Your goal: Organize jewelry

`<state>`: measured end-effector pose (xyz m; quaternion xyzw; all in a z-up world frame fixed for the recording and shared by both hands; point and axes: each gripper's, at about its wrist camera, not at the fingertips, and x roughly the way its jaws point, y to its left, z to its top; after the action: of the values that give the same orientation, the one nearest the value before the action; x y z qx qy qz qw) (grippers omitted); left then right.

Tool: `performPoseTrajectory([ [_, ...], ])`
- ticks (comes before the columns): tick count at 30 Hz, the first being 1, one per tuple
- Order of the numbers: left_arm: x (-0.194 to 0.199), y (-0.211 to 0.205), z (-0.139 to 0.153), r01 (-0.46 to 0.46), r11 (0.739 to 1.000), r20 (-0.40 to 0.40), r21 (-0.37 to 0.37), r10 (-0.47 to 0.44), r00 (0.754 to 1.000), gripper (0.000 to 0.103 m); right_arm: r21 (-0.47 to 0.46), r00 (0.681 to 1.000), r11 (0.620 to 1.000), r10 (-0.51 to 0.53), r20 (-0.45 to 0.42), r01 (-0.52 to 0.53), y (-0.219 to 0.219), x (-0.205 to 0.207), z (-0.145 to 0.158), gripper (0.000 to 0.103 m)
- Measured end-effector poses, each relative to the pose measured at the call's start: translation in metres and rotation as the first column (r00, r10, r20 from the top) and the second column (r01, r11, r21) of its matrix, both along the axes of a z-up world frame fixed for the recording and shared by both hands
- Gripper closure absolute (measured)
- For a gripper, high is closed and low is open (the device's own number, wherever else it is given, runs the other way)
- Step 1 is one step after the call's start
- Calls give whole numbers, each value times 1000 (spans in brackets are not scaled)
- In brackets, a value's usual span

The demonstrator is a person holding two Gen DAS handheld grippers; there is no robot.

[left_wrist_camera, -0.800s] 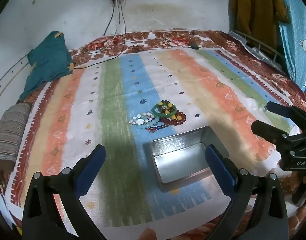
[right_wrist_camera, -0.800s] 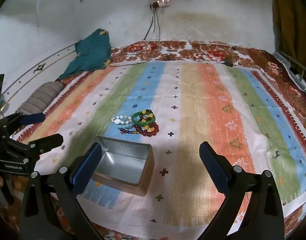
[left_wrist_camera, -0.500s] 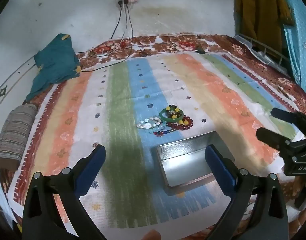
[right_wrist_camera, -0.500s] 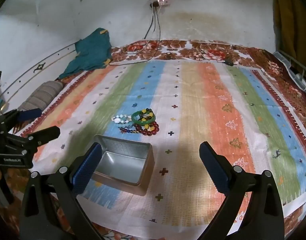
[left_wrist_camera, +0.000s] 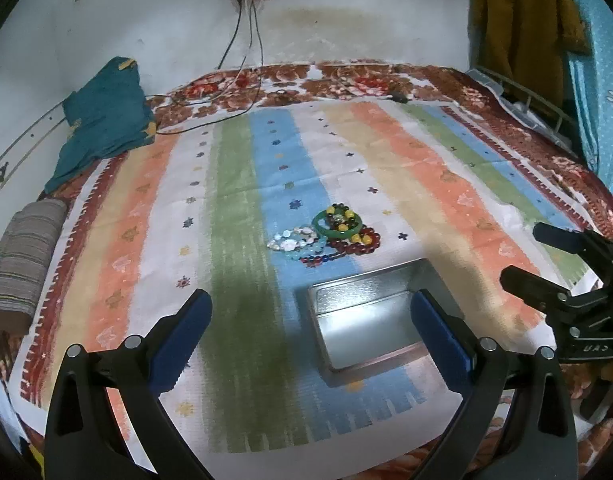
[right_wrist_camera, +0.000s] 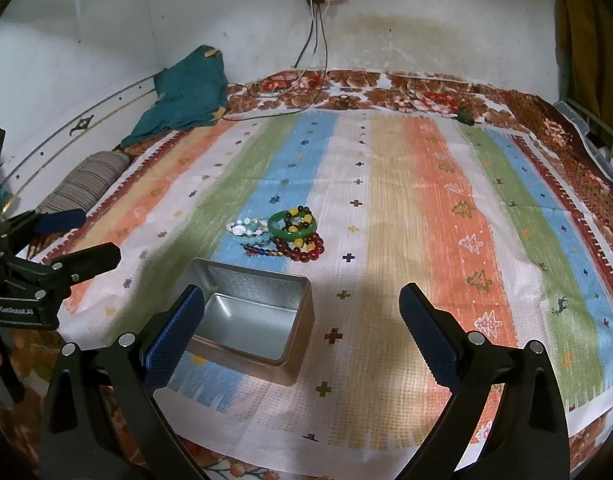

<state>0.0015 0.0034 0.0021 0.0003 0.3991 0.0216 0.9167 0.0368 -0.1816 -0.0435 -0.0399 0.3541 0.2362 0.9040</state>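
Note:
A small heap of bead bracelets point(left_wrist_camera: 326, 236) point(right_wrist_camera: 284, 236) lies on the striped cloth, with a green bangle point(left_wrist_camera: 337, 227) point(right_wrist_camera: 292, 227) on top, red beads to the right and pale white-blue beads to the left. Just in front of it stands an open silver tin point(left_wrist_camera: 370, 320) point(right_wrist_camera: 250, 316), empty inside. My left gripper point(left_wrist_camera: 310, 312) hovers open above the near side of the cloth, nothing between its blue pads. My right gripper point(right_wrist_camera: 302, 312) is open too, above the tin's right side. Each gripper shows at the edge of the other's view.
The striped cloth point(left_wrist_camera: 234, 240) covers a floral bed. A teal garment point(left_wrist_camera: 102, 120) and a rolled striped cloth point(left_wrist_camera: 22, 256) lie at the left. Cables point(left_wrist_camera: 246, 60) run from a wall socket at the back. Clothes point(left_wrist_camera: 518, 20) hang at the right.
The left gripper's view has swung left, so the tin and bracelets now sit further right and lower in it. The right gripper has hardly moved. Both stay open.

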Motion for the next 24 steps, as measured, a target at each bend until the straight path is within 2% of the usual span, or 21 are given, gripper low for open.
performPoseTrajectory([
  [8,0,3,-2,-26,999,-6,28,26,1000,6,4,1000,1000,-7,-6,7,-2,2,-2,4],
  [24,4,11,-6,-50,998,-45,26,51,998,6,-19,1000,1000,-15,-10,15,1,4,-1,4],
])
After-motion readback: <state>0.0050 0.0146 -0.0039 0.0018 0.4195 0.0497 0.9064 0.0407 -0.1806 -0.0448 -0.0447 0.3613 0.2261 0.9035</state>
